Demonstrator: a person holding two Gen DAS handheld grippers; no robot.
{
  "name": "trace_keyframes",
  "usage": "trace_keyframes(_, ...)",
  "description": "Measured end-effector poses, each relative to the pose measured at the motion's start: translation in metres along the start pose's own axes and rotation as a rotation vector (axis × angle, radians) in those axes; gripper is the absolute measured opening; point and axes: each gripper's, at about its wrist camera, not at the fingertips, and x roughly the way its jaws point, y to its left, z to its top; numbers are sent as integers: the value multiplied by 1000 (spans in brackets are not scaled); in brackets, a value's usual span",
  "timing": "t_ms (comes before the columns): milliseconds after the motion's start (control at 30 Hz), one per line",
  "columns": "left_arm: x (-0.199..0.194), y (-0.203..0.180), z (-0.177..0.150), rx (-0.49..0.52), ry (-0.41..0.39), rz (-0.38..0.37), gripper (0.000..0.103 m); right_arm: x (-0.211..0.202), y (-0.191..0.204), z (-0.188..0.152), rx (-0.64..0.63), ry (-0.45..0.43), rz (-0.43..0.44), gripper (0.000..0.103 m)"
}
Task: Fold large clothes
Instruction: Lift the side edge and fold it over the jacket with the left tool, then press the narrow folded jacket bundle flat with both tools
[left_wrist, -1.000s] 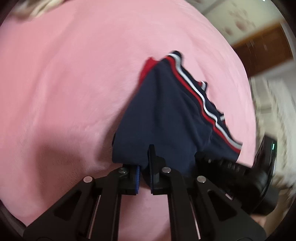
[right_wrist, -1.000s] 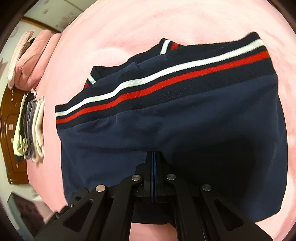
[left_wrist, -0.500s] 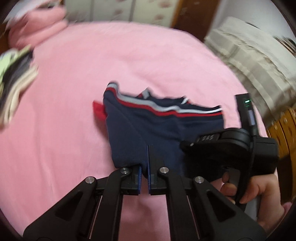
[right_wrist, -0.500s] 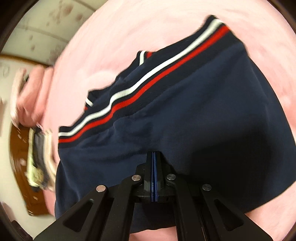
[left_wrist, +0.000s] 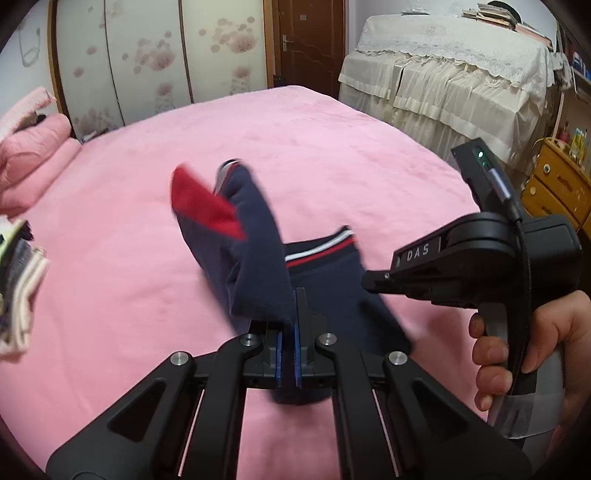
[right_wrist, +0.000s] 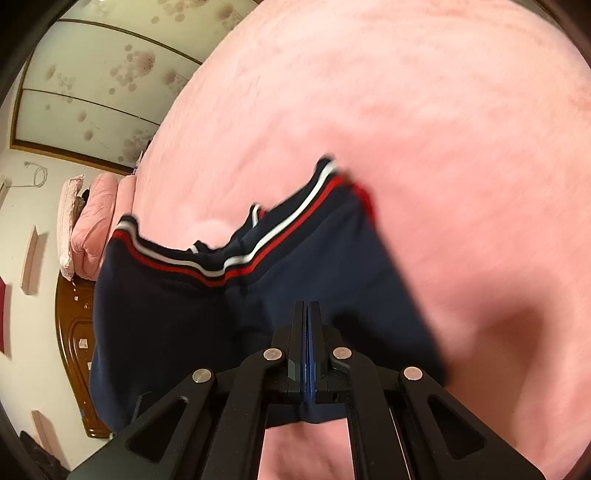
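A navy garment (left_wrist: 255, 254) with a red panel and a white-and-red striped band hangs above the pink bed (left_wrist: 332, 147). My left gripper (left_wrist: 289, 328) is shut on its near edge. The cloth rises in a fold in front of it. My right gripper (left_wrist: 373, 284) comes in from the right in the left wrist view, a hand on its handle. In the right wrist view it (right_wrist: 307, 325) is shut on the navy garment (right_wrist: 221, 314), whose striped band (right_wrist: 258, 254) droops in the middle.
A stack of folded clothes (left_wrist: 18, 288) lies at the bed's left edge. Pink pillows (left_wrist: 26, 155) sit at the head. A cream-covered piece of furniture (left_wrist: 461, 74) and a wooden dresser (left_wrist: 554, 184) stand to the right. A floral wardrobe (left_wrist: 147, 55) is behind.
Both grippers have lifted the garment off the bed and tilted upward. The cloth has bunched between them, and the left part now stands up in a fold.
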Motion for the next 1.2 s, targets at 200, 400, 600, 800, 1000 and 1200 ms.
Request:
trace_keyframes(200,32,-68,-13,38,85,-20,2,-38,-38,24,-47,-6,11,0)
trace_keyframes(400,55,-95,-41,60,234,17,2,-51,-55,44,-81,45,83,2)
trace_keyframes(600,64,-90,-41,46,393,32,16,-32,-53,60,-90,107,94,20)
trace_keyframes(800,36,-61,-48,-173,464,83,63,13,-26,66,-126,131,137,22)
trace_keyframes(1000,26,-31,-48,-297,454,172,64,57,0,61,-195,228,85,22)
trace_keyframes(1200,14,-4,-26,-305,383,389,64,64,23,59,-374,168,10,3)
